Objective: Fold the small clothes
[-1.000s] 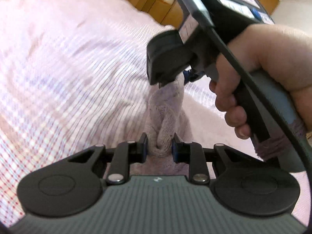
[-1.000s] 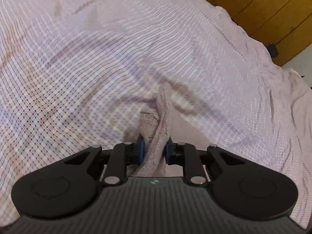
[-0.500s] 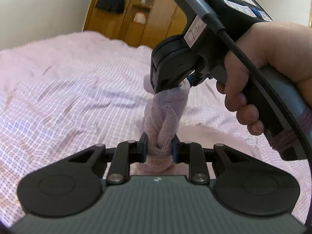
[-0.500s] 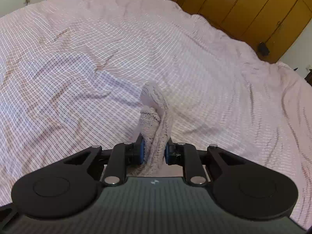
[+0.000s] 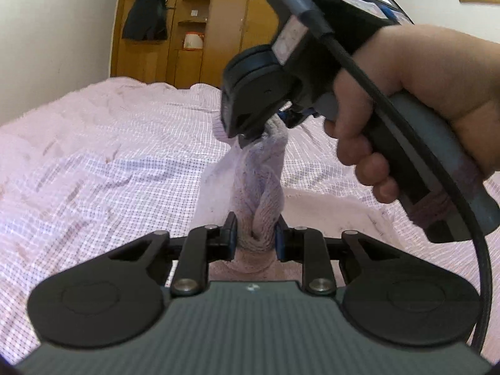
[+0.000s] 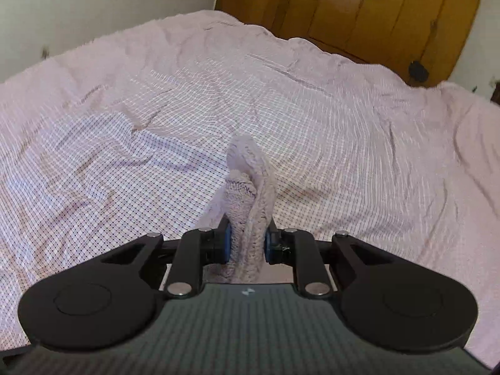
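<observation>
A small pale lilac knitted garment (image 5: 259, 187) hangs stretched in the air between both grippers, above the bed. My left gripper (image 5: 255, 237) is shut on its near end, the knit bunched between the blue pads. The right gripper (image 5: 275, 122), held by a hand (image 5: 415, 103), clamps the far end higher up in the left wrist view. In the right wrist view the right gripper (image 6: 247, 243) is shut on the same knitted garment (image 6: 250, 187), whose folded edge sticks up past the fingers.
A bed with a pink checked sheet (image 6: 125, 143) fills both views, wrinkled in places. Wooden wardrobes (image 6: 368, 9) stand behind it, with a dark coat (image 5: 147, 12) hanging on one. A white wall (image 5: 56, 31) runs along the bed's left side.
Both grippers have risen and swung across the bed with the garment held between them; more of the wardrobes and wall shows now. Both grips are unchanged.
</observation>
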`<state>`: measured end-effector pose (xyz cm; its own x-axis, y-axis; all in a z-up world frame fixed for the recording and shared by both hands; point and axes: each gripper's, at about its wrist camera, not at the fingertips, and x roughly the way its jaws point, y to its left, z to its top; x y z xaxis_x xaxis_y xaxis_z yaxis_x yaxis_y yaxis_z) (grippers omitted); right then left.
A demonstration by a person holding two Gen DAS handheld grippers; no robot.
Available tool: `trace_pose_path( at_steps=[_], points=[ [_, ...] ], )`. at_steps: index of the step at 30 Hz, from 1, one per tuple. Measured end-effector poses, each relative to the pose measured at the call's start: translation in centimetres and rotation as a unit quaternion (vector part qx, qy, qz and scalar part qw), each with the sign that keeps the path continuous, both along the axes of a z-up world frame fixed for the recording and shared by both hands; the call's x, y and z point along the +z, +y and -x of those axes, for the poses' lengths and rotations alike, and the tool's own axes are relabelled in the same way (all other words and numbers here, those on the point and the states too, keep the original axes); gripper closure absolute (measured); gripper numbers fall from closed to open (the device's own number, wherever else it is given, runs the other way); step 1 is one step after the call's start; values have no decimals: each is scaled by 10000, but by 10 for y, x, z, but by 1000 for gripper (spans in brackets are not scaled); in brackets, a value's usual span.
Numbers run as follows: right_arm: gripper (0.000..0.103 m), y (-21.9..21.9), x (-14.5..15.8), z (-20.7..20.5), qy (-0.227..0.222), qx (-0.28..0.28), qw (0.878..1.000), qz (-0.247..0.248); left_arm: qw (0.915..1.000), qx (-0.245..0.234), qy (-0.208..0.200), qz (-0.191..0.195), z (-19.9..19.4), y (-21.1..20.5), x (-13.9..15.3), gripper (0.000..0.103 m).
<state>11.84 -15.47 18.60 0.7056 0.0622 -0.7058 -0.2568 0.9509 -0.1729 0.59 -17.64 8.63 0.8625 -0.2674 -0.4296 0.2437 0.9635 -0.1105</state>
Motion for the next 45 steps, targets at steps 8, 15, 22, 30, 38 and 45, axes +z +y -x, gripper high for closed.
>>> trace_pose_path(
  at_steps=[8,15,22,30,38,45],
  points=[
    [82,-97,-14,6,-57,-319,9759,-2158,9991,-266,-1,-343,2,-28,2,78],
    [82,-172,-48,10,-110,-845,9253,-3695,9976,-464,-180,-483,1,-47,6,78],
    [82,-215,-62,15,-112,-901,9058,-4139,9954,-584,-302,-696,4,-69,1,78],
    [76,-248,-99,11,210,-976,8639,-4938,9915,-742,-536,-921,12,-93,15,79],
    [71,-274,-128,-3,151,-992,8455,-5244,9736,-1128,-828,-1803,28,-127,-1,79],
    [82,-291,-118,10,-546,-806,8675,-4878,9607,-1389,-938,-2212,42,-151,-26,79]
  ],
)
